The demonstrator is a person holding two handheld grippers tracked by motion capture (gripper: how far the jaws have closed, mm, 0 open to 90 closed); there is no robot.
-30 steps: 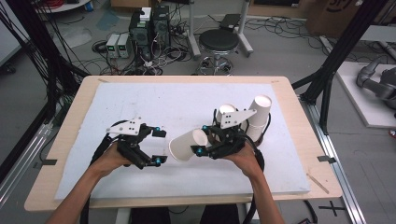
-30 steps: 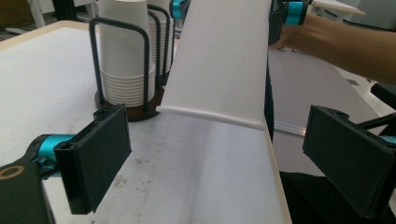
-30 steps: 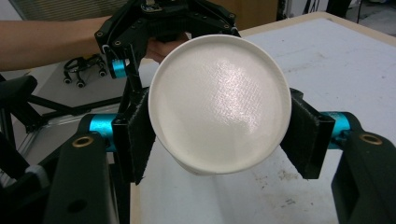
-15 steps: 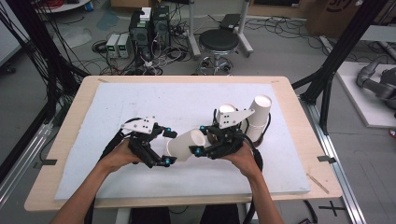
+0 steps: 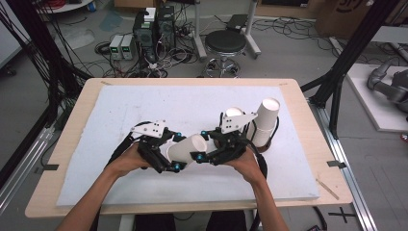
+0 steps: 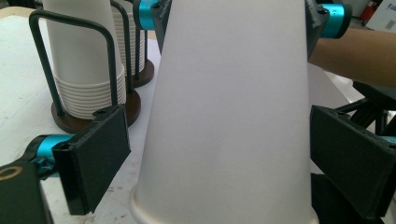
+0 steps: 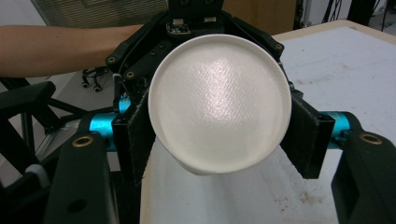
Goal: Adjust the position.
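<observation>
A white paper cup (image 5: 185, 147) lies level above the white mat, held between both hands. My right gripper (image 5: 201, 145) is shut on its narrow end, and in the right gripper view the cup's closed base (image 7: 219, 123) faces the camera with a pad pressed on each side. My left gripper (image 5: 177, 152) straddles the wide rim end. In the left gripper view the cup (image 6: 229, 116) stands between the open jaws with a gap at the left pad (image 6: 95, 156).
Two stacks of white cups (image 5: 267, 120) stand in black wire holders on round dark bases (image 6: 70, 122) at the right of the mat (image 5: 144, 106). The person's forearms come in from the front edge. A stool and equipment stand beyond the table.
My left gripper has moved right across the mat to the cup, and its jaws now sit around the rim end. The right gripper and the cup have stayed put.
</observation>
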